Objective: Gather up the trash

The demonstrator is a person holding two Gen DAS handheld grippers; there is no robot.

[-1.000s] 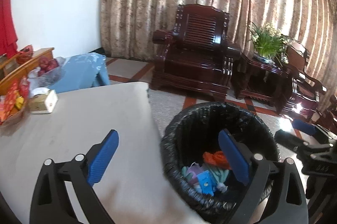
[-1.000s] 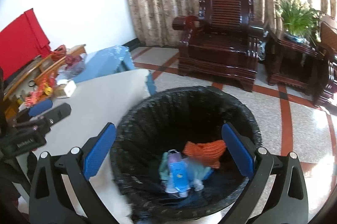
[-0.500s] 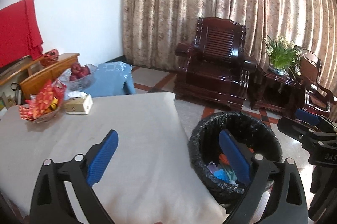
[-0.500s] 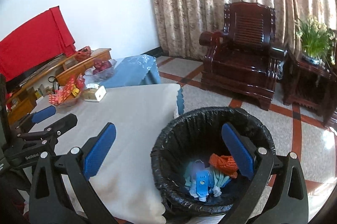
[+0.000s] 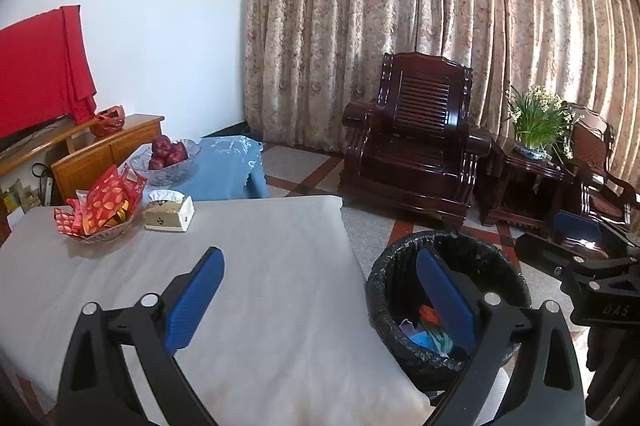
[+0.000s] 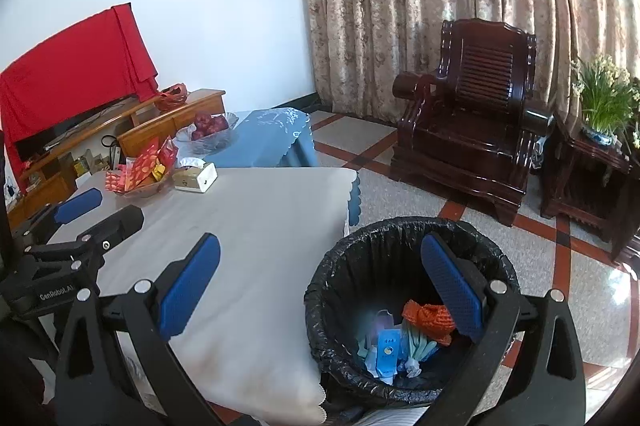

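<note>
A round bin with a black liner [image 6: 340, 278] stands on the floor at the table's near right corner; it also shows in the left wrist view [image 5: 380, 290]. Inside lie an orange net [image 6: 426, 314], a blue packet [image 6: 387, 346] and other blue and white scraps. My left gripper [image 5: 320, 302] is open and empty, high above the table edge. My right gripper [image 6: 320, 290] is open and empty, above the table corner and the bin. Each gripper appears at the edge of the other's view.
A table with a grey-white cloth [image 5: 248, 266] carries a basket of red packets [image 5: 100, 214] and a tissue box [image 5: 168, 214] at its far left. A glass bowl of apples [image 5: 168, 157] sits on a blue-covered table. Dark wooden armchair [image 5: 416, 137] and plant stand [image 5: 532, 161] behind.
Both grippers have risen and pulled back from the bin, which now looks smaller and lower. More of the table and room shows. Both stay open and empty.
</note>
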